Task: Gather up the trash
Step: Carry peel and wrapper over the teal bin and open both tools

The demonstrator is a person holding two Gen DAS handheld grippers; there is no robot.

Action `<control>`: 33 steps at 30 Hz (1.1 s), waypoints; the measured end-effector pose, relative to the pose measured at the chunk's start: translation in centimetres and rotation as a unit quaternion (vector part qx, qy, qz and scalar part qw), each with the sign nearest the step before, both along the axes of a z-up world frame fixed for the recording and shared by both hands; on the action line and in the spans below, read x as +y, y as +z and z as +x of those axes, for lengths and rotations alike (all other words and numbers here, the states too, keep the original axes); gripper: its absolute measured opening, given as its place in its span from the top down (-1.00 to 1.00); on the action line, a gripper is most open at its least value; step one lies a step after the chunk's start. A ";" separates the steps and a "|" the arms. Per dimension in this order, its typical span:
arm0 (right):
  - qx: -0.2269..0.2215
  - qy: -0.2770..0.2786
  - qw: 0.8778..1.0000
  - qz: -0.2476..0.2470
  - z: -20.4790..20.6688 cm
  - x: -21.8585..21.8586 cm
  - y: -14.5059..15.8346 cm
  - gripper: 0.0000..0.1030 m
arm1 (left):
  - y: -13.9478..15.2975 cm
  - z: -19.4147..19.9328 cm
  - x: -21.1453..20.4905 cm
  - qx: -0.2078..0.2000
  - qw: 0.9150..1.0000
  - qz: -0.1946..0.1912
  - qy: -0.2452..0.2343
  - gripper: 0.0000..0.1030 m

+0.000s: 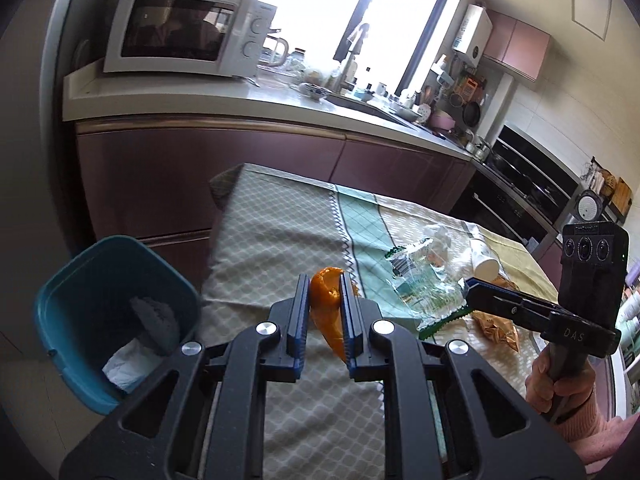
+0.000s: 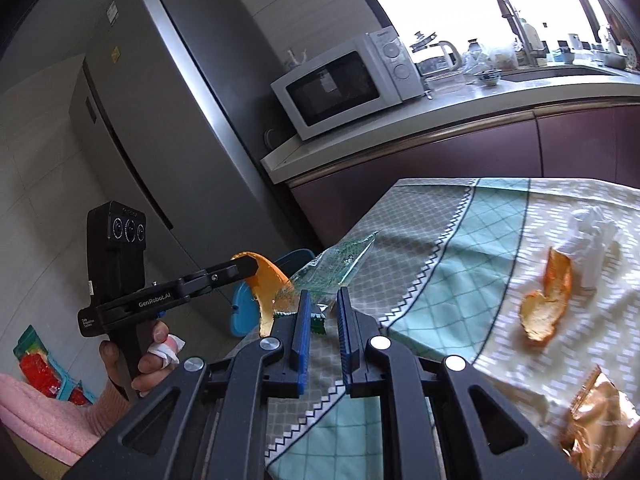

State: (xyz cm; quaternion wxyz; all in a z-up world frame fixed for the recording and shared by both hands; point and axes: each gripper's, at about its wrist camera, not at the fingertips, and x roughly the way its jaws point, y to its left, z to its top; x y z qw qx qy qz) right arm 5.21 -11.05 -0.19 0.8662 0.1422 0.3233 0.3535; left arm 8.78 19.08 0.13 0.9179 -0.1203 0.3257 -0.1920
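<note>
My left gripper (image 1: 325,292) is shut on a curled orange peel (image 1: 326,304) and holds it above the near left edge of the table. The teal trash bin (image 1: 80,280) stands on the floor to its left, with grey and white scraps inside. My right gripper (image 2: 323,298) is shut on the edge of a clear plastic wrapper with green print (image 2: 340,264), lifted off the tablecloth. In the right wrist view the left gripper (image 2: 244,266) hangs with its peel (image 2: 266,284) in front of the bin (image 2: 246,312). In the left wrist view the right gripper (image 1: 468,286) clamps the wrapper (image 1: 424,280).
On the checked tablecloth (image 2: 460,240) lie another orange peel (image 2: 546,304), a crumpled white tissue (image 2: 592,236) and a golden snack bag (image 2: 600,420). A paper cup (image 1: 486,260) lies on its side. A counter with a microwave (image 1: 180,32) runs behind; a fridge (image 2: 180,120) stands beside the bin.
</note>
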 end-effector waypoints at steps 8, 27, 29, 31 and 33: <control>0.005 0.066 0.998 -0.004 2.2 6.0 0.2 0.77 | 0.8 -0.6 7.5 -0.012 0.996 0.011 0.088 0.71; 0.061 0.127 0.987 -0.078 8.1 17.9 -3.7 0.77 | -5.3 3.9 13.5 0.058 0.982 0.051 0.173 0.71; 0.067 0.127 0.986 -0.089 8.5 18.7 -4.3 0.77 | -6.2 4.5 13.7 0.068 0.981 0.053 0.176 0.71; 0.077 0.126 0.984 -0.096 9.0 19.4 -4.9 0.77 | -7.1 5.1 13.6 0.078 0.979 0.056 0.178 0.70; 0.085 0.123 0.984 -0.102 9.5 20.0 -5.5 0.77 | -7.9 5.5 13.6 0.086 0.978 0.058 0.179 0.70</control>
